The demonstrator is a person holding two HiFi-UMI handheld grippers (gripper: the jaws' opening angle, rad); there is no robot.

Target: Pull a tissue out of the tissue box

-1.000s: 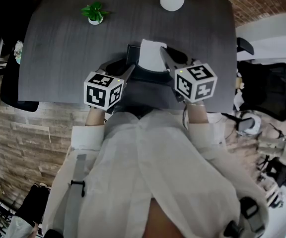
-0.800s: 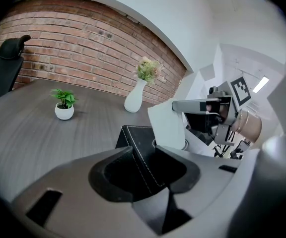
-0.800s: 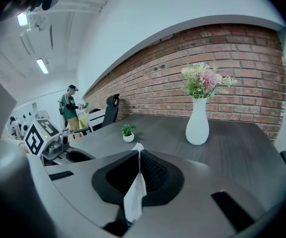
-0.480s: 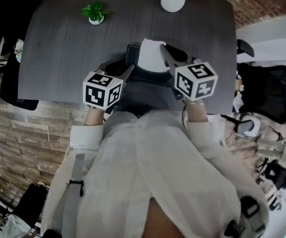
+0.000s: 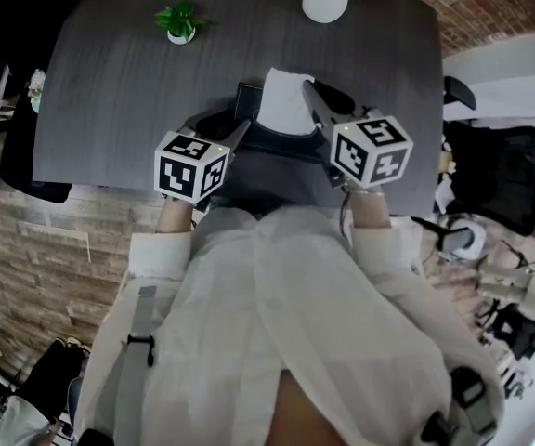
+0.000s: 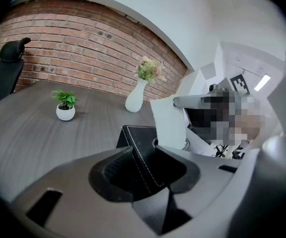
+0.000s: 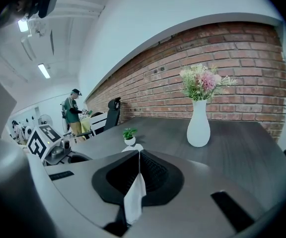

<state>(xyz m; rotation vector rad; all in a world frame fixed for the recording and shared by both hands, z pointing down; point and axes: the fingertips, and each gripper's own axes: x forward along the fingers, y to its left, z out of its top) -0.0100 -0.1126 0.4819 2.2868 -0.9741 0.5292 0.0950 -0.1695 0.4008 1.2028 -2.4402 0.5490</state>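
Now tissue (image 5: 284, 102) sticks up from tissue box (image 5: 246, 100); right gripper (image 5: 314, 91) jaws pinch tissue, left gripper (image 5: 226, 126) jaws clamp box.

tissue box (image 6: 137, 139): black, white stitching, lying flat | tissue (image 6: 168, 123): white, upright, partly drawn out its top

White tissue (image 5: 284, 102), black tissue box (image 5: 247, 110)

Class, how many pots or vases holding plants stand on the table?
2: a small potted plant at the far left, and a vase of flowers at the far right edge. None seems hidden.
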